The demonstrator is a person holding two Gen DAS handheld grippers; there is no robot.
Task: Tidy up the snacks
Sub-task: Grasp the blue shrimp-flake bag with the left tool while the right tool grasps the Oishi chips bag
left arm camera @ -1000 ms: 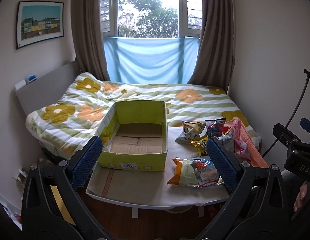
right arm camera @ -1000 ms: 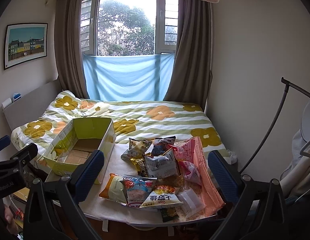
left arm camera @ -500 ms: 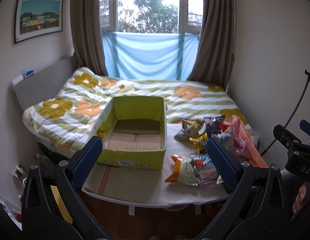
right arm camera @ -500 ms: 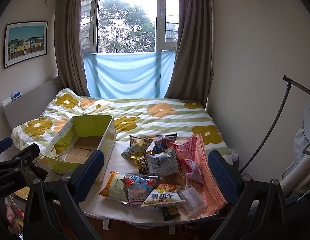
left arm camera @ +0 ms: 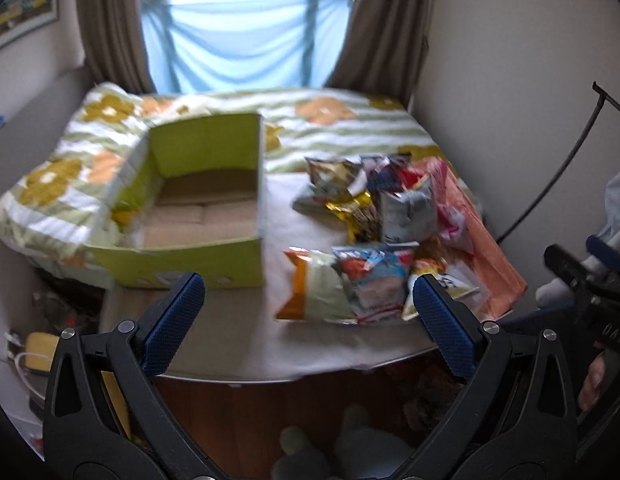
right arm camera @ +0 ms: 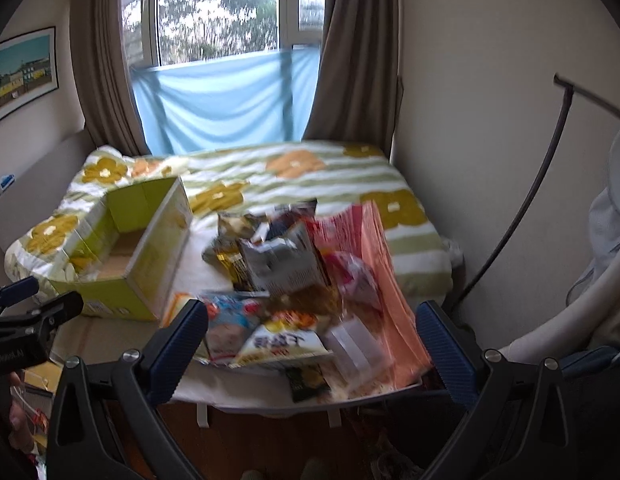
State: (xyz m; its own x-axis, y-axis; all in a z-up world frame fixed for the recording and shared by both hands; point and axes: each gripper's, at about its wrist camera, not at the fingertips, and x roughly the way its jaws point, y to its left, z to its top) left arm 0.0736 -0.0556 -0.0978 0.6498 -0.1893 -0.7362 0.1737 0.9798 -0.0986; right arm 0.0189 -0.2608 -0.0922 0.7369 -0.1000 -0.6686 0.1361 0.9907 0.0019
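Observation:
An open, empty green cardboard box [left arm camera: 214,208] [right arm camera: 142,256] stands on the left of a small white table [left arm camera: 238,344] [right arm camera: 110,332]. A pile of snack bags [left arm camera: 362,240] [right arm camera: 278,272] lies on the table's right half, beside a pink plastic bag [left arm camera: 482,240] [right arm camera: 378,264]. My left gripper [left arm camera: 306,320] is open and empty, held short of the table's front edge. My right gripper [right arm camera: 310,340] is open and empty, in front of the nearest bags. Both views are blurred.
A bed with a flowered, striped quilt [left arm camera: 342,128] [right arm camera: 310,176] lies behind the table, under a window with brown curtains. A thin black stand [right arm camera: 522,208] leans by the right wall. Wooden floor [left arm camera: 294,412] and clutter lie below the table's edge.
Both grippers have moved forward and tilted down toward the table. The box and snack bags look nearer and larger. Both stay open.

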